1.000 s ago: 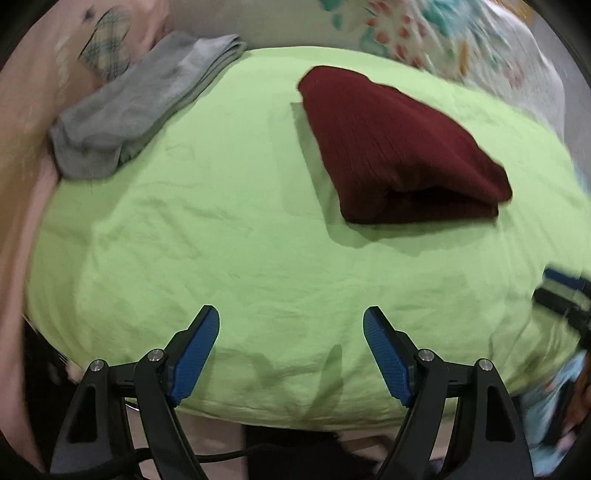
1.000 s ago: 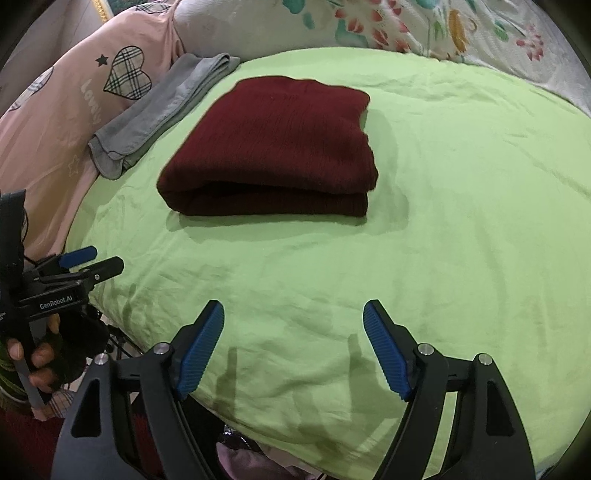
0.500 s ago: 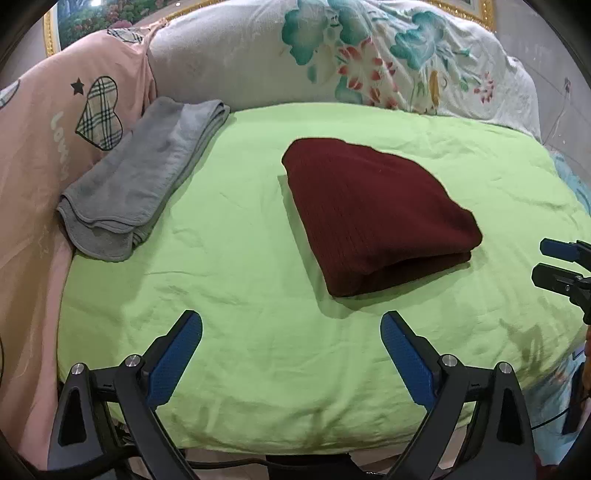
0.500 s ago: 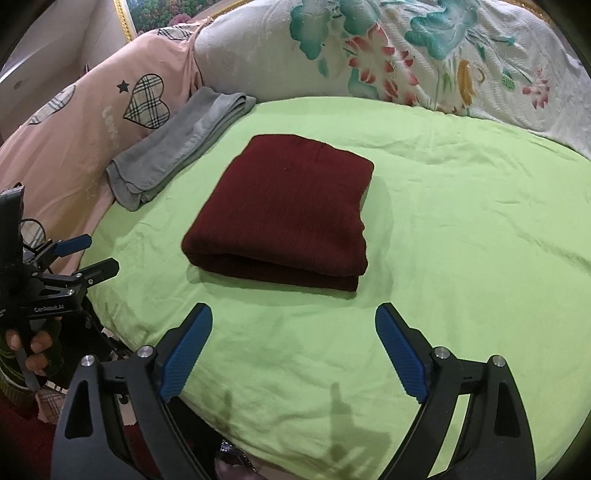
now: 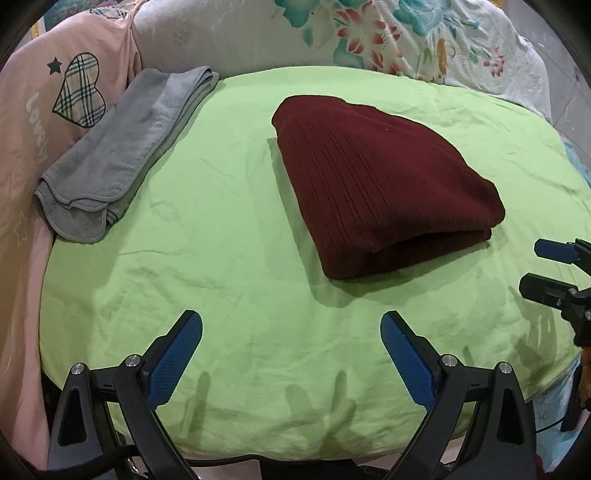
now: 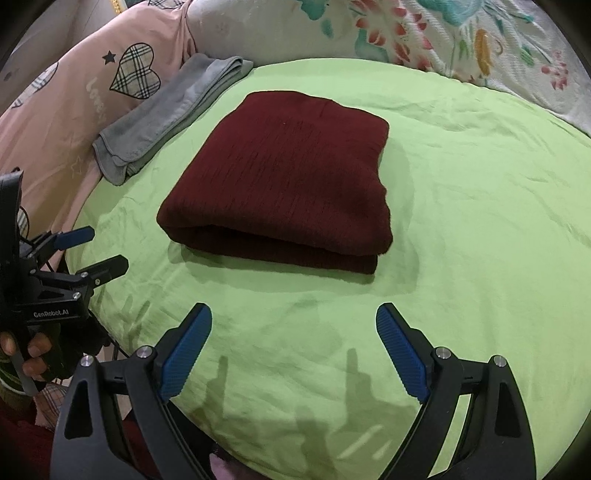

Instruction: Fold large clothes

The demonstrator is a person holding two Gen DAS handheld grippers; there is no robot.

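Observation:
A dark red knitted garment (image 5: 384,184) (image 6: 284,184) lies folded into a thick rectangle on the green sheet (image 5: 221,258) (image 6: 480,240), with nothing touching it. My left gripper (image 5: 291,319) hangs over the sheet's near edge, short of the garment, jaws wide open and empty. It also shows at the left edge of the right wrist view (image 6: 96,251), held by a hand (image 6: 33,354). My right gripper (image 6: 294,310) is likewise open and empty, in front of the garment's folded edge. Its tips reach in from the right of the left wrist view (image 5: 546,269).
A folded grey towel (image 5: 125,147) (image 6: 173,114) lies at the sheet's far left edge. A pink cover with a plaid heart (image 5: 44,92) (image 6: 74,92) bounds the left side. A white floral quilt (image 5: 369,37) (image 6: 406,33) is bunched along the back.
Both grippers have opened wider and drawn back slightly from the folded garment, which now sits farther up in both views. The garment itself has not moved.

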